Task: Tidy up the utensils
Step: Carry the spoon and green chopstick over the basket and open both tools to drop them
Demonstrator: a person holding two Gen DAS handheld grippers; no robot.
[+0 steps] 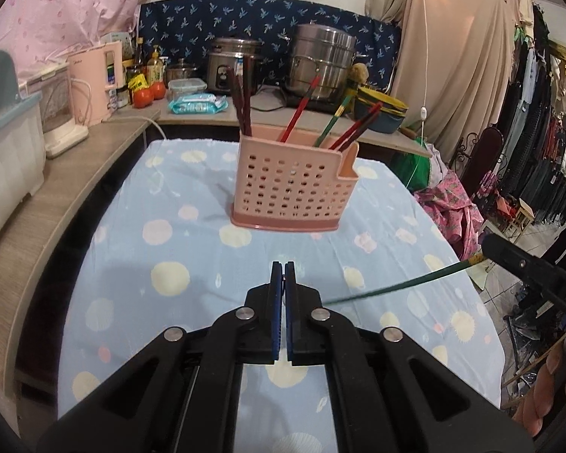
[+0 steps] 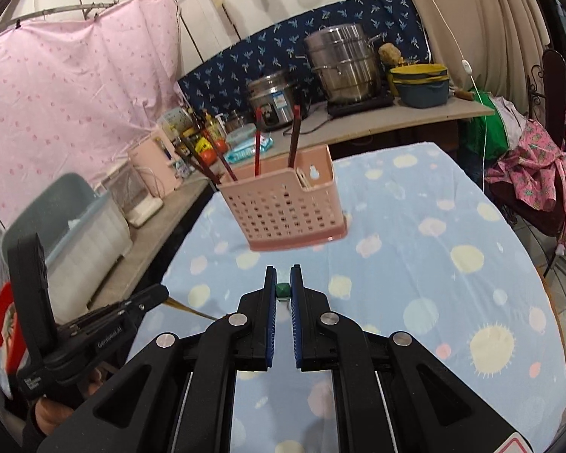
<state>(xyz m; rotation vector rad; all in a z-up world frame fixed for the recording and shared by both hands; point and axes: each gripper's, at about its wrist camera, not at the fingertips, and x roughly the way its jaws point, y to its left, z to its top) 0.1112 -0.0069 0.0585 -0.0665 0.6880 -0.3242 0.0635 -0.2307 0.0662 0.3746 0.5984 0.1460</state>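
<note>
Left wrist view: the left gripper [image 1: 283,266] fills the bottom, its jaws pressed together. Whether the tip of the green chopstick [image 1: 396,283] is nipped between them is hard to make out, since that end vanishes behind the right-hand finger. The chopstick is thin and dark green with a yellowish far end; its long axis runs from beside the fingers up and to the right, where the right gripper [image 1: 488,251] clamps it above the blue dotted tablecloth [image 1: 132,226]. Beyond stands the pink perforated holder [image 1: 290,185], upright on the cloth, with red and dark chopsticks [image 1: 300,113] leaning out of it.

Right wrist view: the right gripper [image 2: 283,268] is closed on the green chopstick [image 2: 282,290], seen end-on as a small green square between the blue pads; its shaft is hidden behind the fingers. At lower left the left gripper [image 2: 162,291] is partly cut off, with a blurred brownish stick [image 2: 192,310] at its tip. The holder [image 2: 283,204] sits ahead on the tablecloth [image 2: 434,264].
</note>
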